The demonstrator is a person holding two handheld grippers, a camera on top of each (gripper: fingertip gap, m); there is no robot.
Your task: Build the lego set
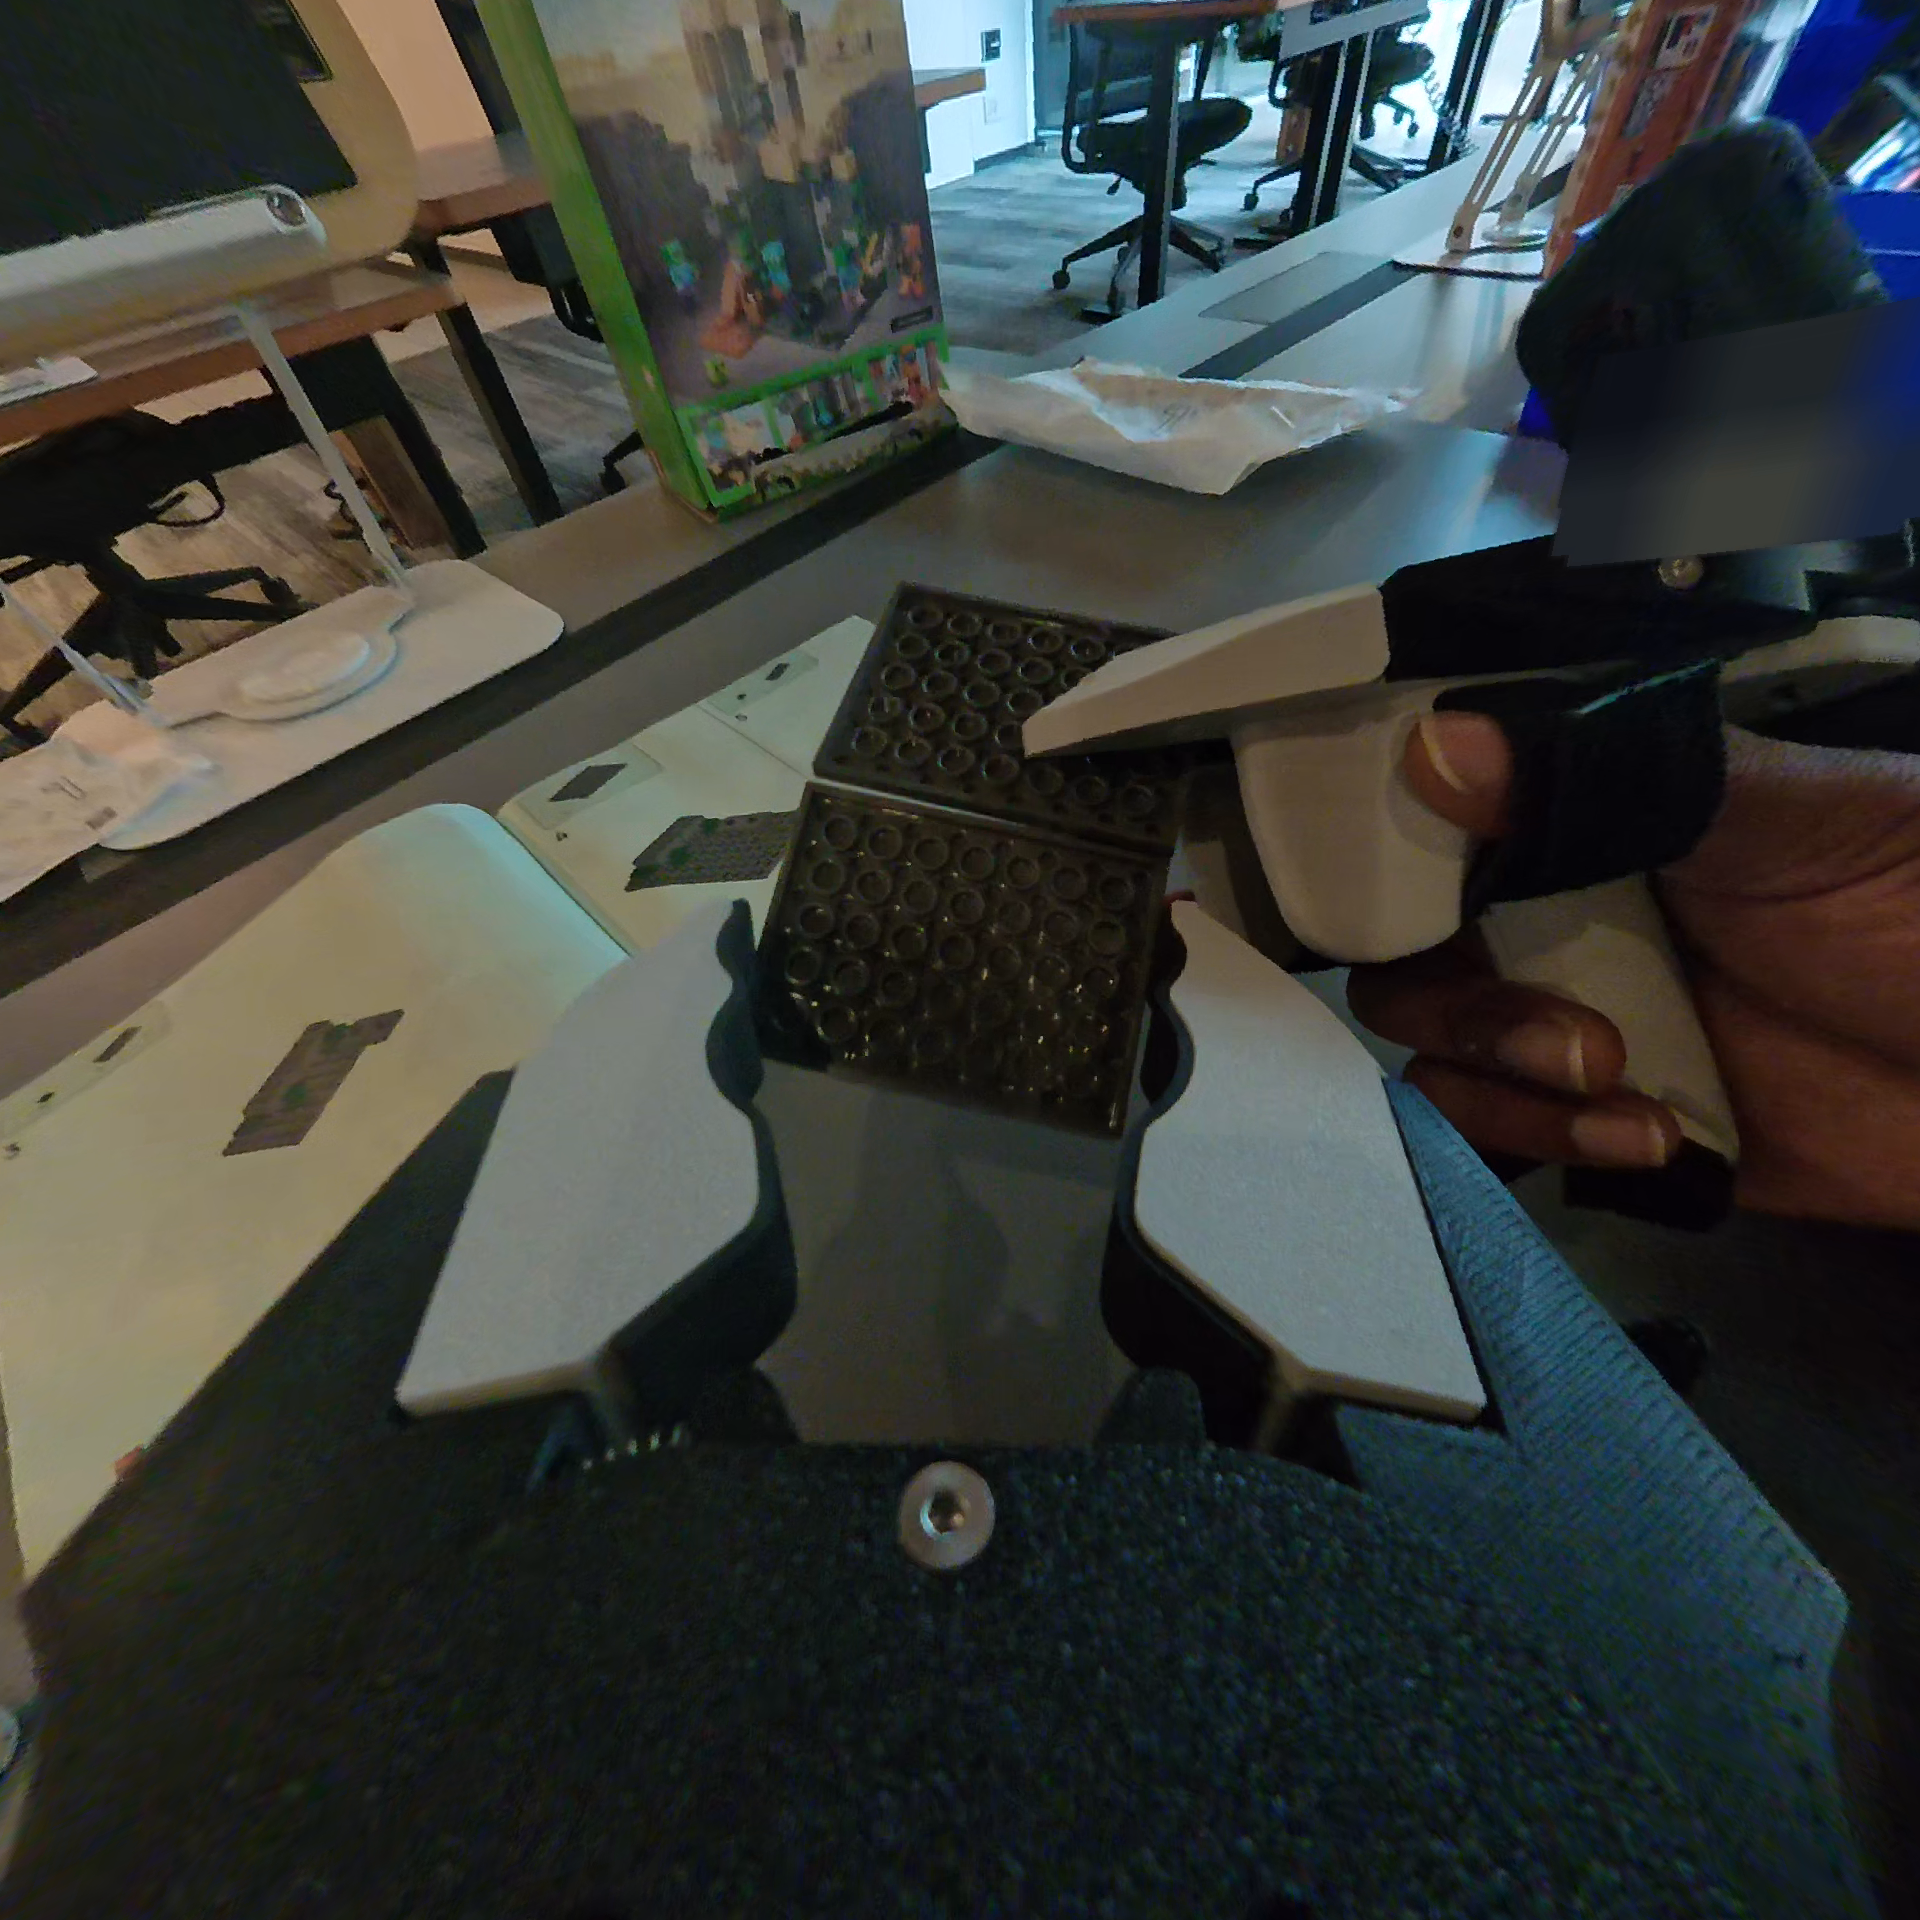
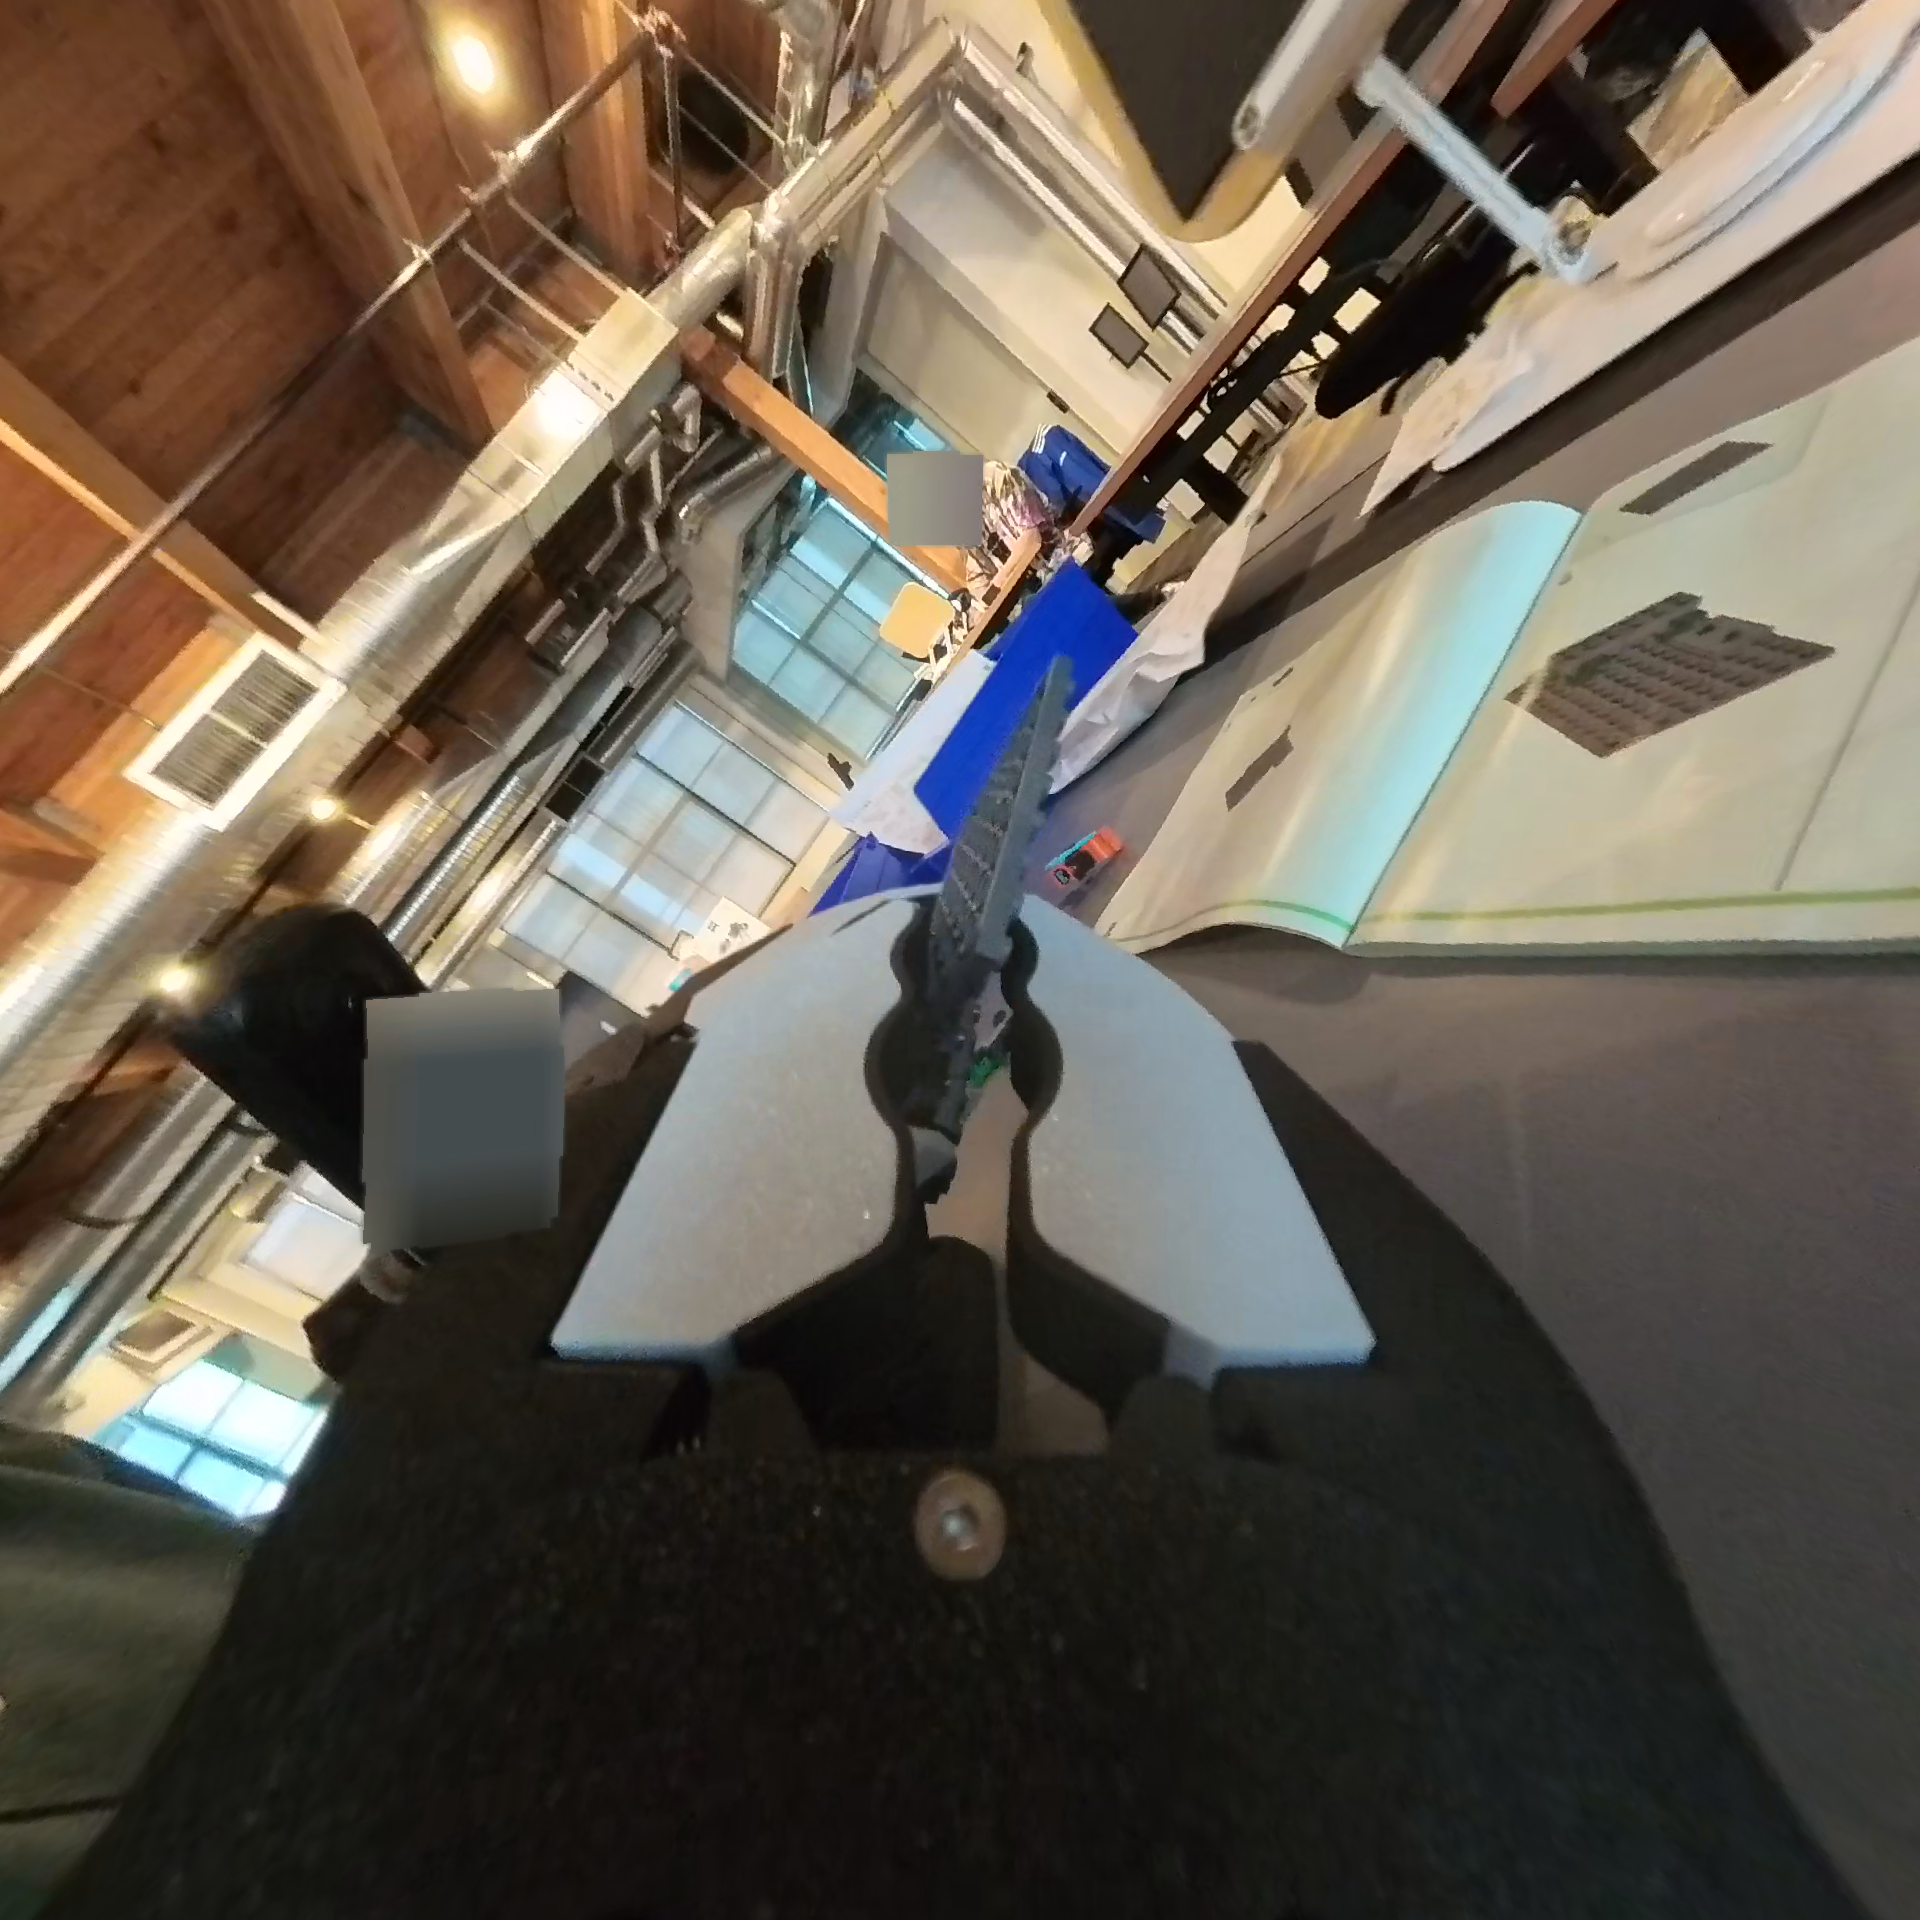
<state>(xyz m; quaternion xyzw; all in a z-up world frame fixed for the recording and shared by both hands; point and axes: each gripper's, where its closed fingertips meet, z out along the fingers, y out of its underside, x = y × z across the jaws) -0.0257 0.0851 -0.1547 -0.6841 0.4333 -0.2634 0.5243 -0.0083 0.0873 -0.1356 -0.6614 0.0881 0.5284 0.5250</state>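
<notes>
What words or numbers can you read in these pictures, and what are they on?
On the green set box: print too small and blurred to read.
On the instruction booklet: tiny marks beside the pictures, unreadable.
On the white paper bag: a faint scribble, unreadable.
On the orange box: a badge, too blurred.
So no text can be quoted.

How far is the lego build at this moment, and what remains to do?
Done: two dark grey plates look joined edge to edge, underside up. In hand: the left gripper clamps the nearer plate, and the right gripper is shut on the pair's edge. Left: nearly everything; the open instruction booklet shows greenery on the plates, while only a hint of green shows under them.
</notes>
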